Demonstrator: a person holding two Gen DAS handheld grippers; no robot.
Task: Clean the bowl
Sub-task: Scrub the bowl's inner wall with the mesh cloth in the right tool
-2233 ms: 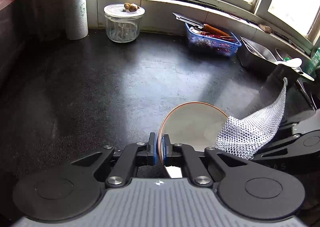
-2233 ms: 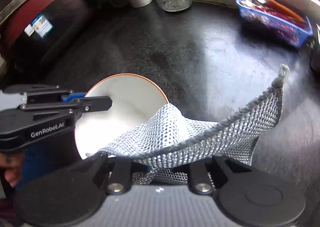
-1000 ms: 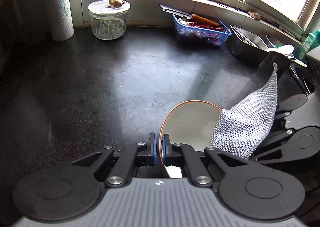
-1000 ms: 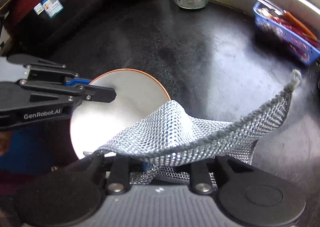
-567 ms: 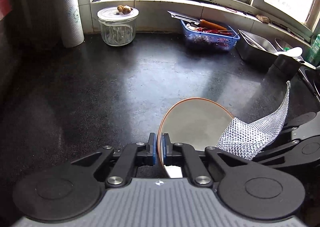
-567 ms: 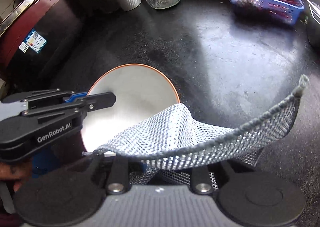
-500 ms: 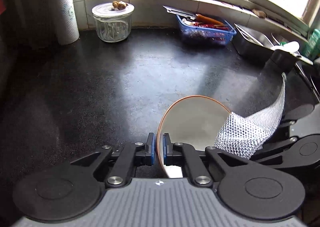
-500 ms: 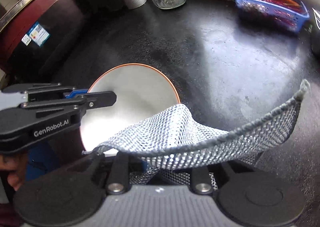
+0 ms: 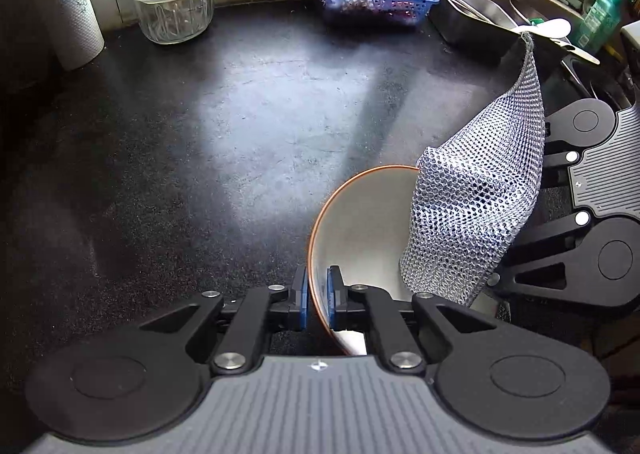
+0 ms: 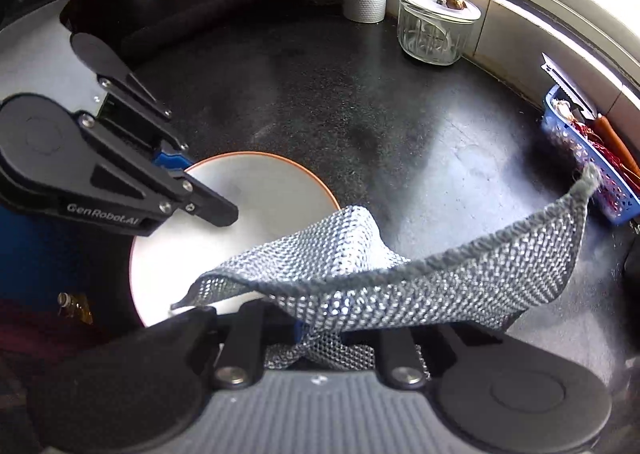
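While the scrub goes on: bowl tilted above the dark counter, near right.
Left gripper: jaws clamped on the bowl's near rim.
Right gripper: jaws just closing further, pinching the mesh cloth, which drapes into the bowl.
Handling: bowl looks stiff, slick, breakable; the rim is the likely hold. Cloth limp.
Count: one bowl, one cloth, two grippers.

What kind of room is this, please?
Most likely a home kitchen: a dark countertop under a window, with a paper towel roll, a lidded glass jar and a blue basket holding a knife and red chillies.
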